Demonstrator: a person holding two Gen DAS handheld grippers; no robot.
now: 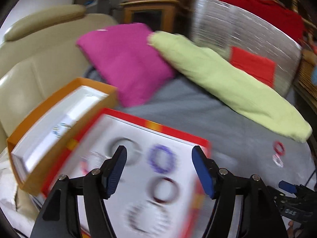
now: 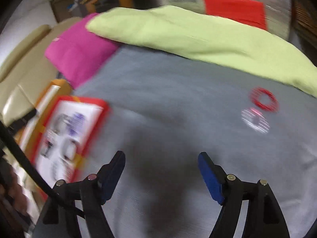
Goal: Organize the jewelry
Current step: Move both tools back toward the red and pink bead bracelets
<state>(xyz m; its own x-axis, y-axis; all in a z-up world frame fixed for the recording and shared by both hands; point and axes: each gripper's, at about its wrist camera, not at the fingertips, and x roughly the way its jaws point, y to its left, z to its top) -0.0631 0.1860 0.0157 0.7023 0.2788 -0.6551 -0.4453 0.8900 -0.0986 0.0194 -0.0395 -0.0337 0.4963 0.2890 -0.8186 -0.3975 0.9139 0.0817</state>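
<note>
Both hand-held grippers are spread and empty. The left hand-held gripper (image 1: 159,170) hangs over the red-rimmed box (image 1: 178,133), where bangles are sorted. The right hand-held gripper (image 2: 161,173) faces the bed (image 2: 168,99); a red bangle (image 2: 264,99) and a pale bangle (image 2: 255,120) lie far right, probably next for picking.

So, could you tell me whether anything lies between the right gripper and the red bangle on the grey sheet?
Nothing visible does. The right gripper is open over bare grey sheet, and the red bangle lies ahead to its right, beside a pale bangle. The green pillow sits beyond them, not in the path.
</note>
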